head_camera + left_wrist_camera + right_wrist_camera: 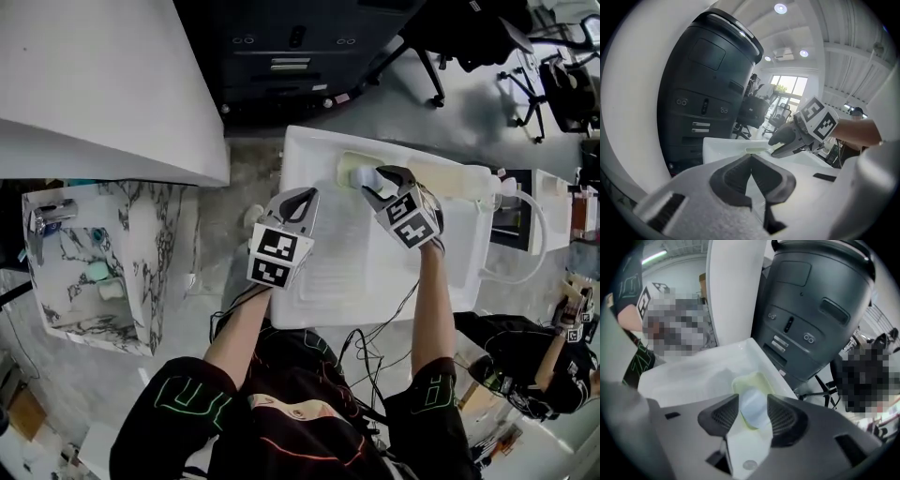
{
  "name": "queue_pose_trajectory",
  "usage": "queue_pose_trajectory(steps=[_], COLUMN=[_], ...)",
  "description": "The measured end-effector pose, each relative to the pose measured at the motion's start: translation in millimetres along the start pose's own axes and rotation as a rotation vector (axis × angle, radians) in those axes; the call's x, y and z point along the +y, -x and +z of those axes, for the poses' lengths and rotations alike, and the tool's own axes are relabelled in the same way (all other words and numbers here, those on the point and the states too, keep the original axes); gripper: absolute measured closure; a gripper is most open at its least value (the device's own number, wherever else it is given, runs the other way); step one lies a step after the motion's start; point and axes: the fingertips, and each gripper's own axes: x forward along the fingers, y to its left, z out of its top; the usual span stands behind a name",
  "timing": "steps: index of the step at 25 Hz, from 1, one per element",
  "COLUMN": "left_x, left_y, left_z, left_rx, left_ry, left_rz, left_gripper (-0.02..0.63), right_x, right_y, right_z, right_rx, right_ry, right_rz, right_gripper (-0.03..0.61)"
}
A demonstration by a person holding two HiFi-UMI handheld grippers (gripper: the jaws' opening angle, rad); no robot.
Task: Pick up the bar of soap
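Between our right gripper's [753,399] jaws lies the bar of soap [753,412], a pale bluish-white oval with rounded edges. The jaws stand wide on either side of it, and the pads do not seem to press on it. The soap rests in a yellow-green dish [751,379] that reaches just past the jaw tips, set in a white basin [689,376]. Our left gripper's [751,158] jaws are closed together with nothing between them, above the basin's near edge.

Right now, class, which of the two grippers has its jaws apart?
The right gripper: its jaws stand apart, one either side of the bar of soap. The left gripper's jaws are together, with nothing between them.
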Motion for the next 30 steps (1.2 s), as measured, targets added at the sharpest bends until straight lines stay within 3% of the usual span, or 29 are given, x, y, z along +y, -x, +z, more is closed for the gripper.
queue_pose_trajectory(steps=[5, 11, 26, 29, 30], left_x=[10.5, 18.4, 30.8, 31.8, 32.0], left_y=[-1.4, -6.3, -11.9, -14.0, -14.4], left_z=[-1.8, -6.6, -1.1, -2.2, -1.6], left_rx=[0.000, 0.006, -0.009, -0.011, -0.011], left_ry=[0.021, 0.037, 0.068, 0.067, 0.067], left_rz=[0.018, 0.030, 0.055, 0.059, 0.059], left_gripper=[0.606, 0.606, 0.606, 0.606, 0.606], right_x=[0.3, 0.5, 6.7, 9.1, 11.3], right_y=[-15.5, -28.9, -44.0, -44.3, -44.0], right_z=[-12.8, -28.7, -30.4, -32.3, -33.1], right_rx=[0.143, 0.254, 0.313, 0.316, 0.318], right_ry=[0.161, 0.266, 0.352, 0.323, 0.321], right_rz=[0.054, 0.114, 0.292, 0.332, 0.346], right_gripper=[0.383, 0.378, 0.305, 0.320, 0.355])
